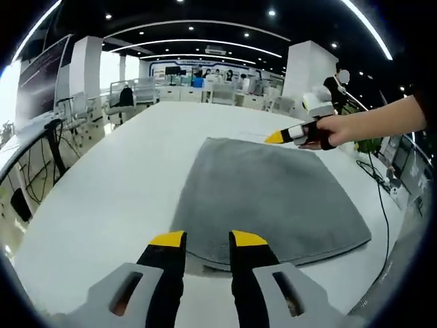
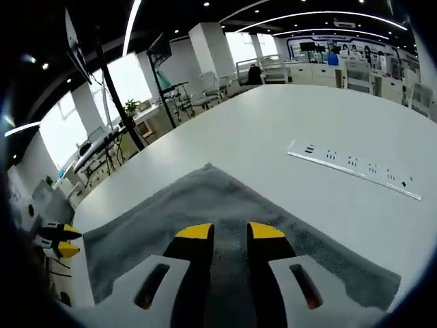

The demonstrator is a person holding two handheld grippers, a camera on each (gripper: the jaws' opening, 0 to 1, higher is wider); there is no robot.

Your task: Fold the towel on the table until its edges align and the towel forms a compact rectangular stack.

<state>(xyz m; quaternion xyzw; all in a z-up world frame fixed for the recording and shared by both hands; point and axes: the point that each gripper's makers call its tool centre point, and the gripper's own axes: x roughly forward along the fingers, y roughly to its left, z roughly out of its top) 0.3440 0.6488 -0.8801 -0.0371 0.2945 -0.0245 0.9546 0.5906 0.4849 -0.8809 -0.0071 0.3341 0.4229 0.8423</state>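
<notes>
White table (image 1: 123, 184) spreads wide under both tongs. Grey towel (image 1: 273, 198) lies flat, unfolded, its near edge just ahead of left gripper (image 1: 208, 238), jaws apart, empty. Right gripper (image 2: 229, 231) hovers over towel, jaws parted, nothing held. Risk, imo: pinching one layer unevenly, edges skew.

Grey towel (image 1: 270, 201) flat on white table (image 1: 116, 184), left tongs (image 1: 208, 239) parted at its near edge.
</notes>
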